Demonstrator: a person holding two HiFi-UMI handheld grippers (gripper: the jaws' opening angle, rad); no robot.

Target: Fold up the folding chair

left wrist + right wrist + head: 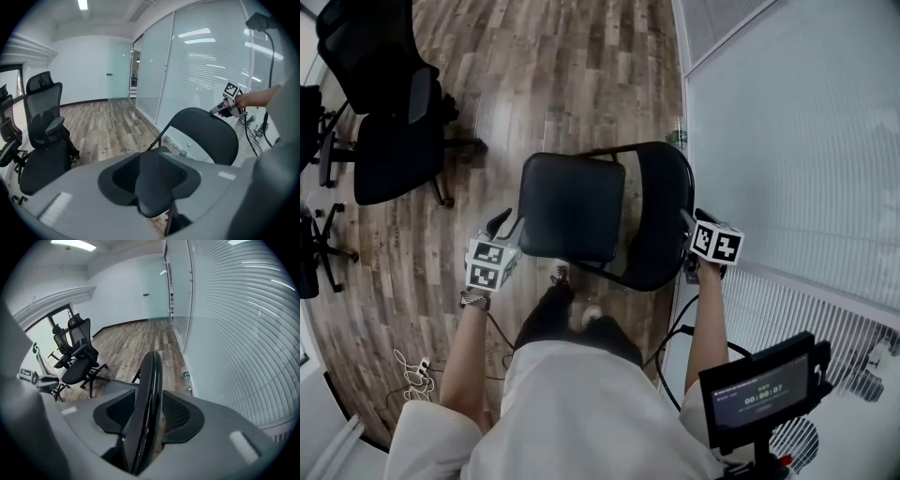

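Seat (572, 206): front edge lay between parted jaws of left hand-held gripper (508, 229), unclamped.
Backrest (661, 216): rim ran lengthwise between released jaws of right hand-held gripper (687, 223).

A wood-plank floor (562, 75) is laid throughout. Black office chairs (389, 122) are gathered along its left edge. The right edge is closed by a glass wall (797, 141) hung with blinds. A white far wall (89, 70) is lit by a ceiling light (83, 4).
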